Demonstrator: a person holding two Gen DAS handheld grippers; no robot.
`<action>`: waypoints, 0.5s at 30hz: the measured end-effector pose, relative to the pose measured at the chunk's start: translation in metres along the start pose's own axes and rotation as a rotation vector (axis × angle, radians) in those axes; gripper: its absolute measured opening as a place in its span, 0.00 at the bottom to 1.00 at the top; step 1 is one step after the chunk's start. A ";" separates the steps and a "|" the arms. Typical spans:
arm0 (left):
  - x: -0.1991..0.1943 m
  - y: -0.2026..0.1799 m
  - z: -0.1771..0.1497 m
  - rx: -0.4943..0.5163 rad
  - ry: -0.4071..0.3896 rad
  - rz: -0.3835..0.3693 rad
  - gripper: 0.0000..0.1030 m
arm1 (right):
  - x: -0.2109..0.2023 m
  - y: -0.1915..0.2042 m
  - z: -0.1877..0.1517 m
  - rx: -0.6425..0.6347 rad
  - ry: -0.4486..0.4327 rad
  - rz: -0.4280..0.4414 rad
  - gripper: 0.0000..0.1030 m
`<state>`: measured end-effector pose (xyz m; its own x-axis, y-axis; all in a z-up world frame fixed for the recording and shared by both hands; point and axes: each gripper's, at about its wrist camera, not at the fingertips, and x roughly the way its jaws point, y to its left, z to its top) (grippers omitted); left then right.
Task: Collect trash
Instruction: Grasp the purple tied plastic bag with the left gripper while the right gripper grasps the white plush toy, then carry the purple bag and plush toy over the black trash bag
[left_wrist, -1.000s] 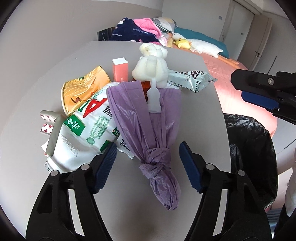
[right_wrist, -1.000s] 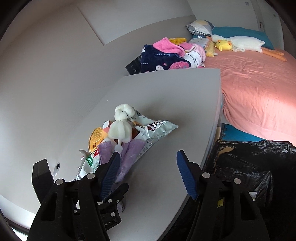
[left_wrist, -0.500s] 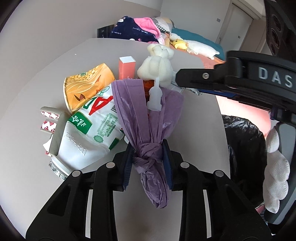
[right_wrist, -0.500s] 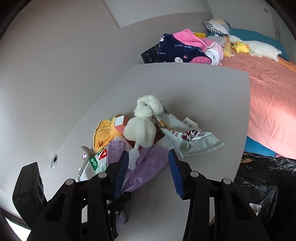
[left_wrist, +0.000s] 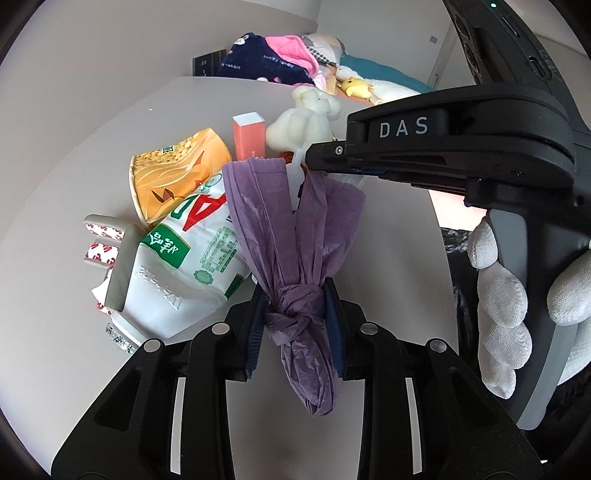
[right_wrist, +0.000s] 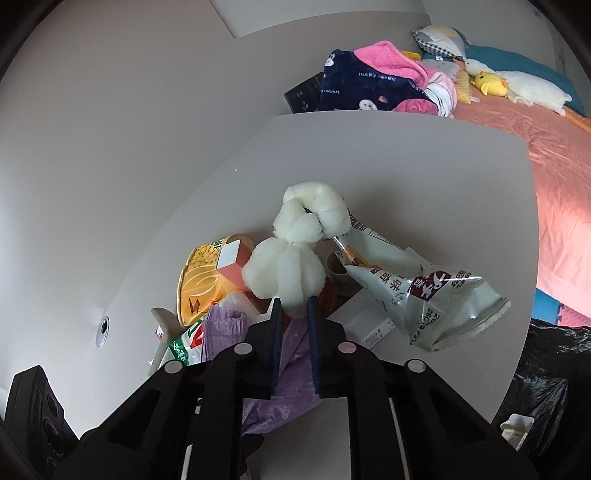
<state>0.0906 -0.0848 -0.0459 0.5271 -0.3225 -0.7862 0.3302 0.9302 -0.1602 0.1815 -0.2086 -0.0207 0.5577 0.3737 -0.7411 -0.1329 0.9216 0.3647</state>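
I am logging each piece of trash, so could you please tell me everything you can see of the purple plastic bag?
The purple plastic bag is thin, crinkled film, gathered and tied in a knot near one end, with a short tail past the knot. It lies on the grey table, its wide open end against the white snack packet and under the white sponge brush. The left gripper is clamped on the knot. The right gripper, just closed on the brush's handle, hangs over the bag.

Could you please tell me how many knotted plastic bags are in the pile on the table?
1: the purple bag lies at the near edge of the pile, its knot between the left gripper pads. Others may be hidden underneath.
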 end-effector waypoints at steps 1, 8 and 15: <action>-0.001 0.000 0.000 0.000 -0.003 0.004 0.29 | -0.003 0.001 0.000 -0.008 -0.014 -0.002 0.06; -0.019 -0.006 0.002 0.004 -0.060 0.034 0.24 | -0.032 0.006 0.004 -0.028 -0.081 0.014 0.04; -0.042 -0.013 0.004 0.008 -0.109 0.037 0.24 | -0.066 0.000 0.007 -0.011 -0.133 0.010 0.04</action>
<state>0.0676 -0.0841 -0.0082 0.6211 -0.3052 -0.7219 0.3149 0.9406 -0.1267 0.1505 -0.2336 0.0321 0.6597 0.3663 -0.6563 -0.1478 0.9194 0.3646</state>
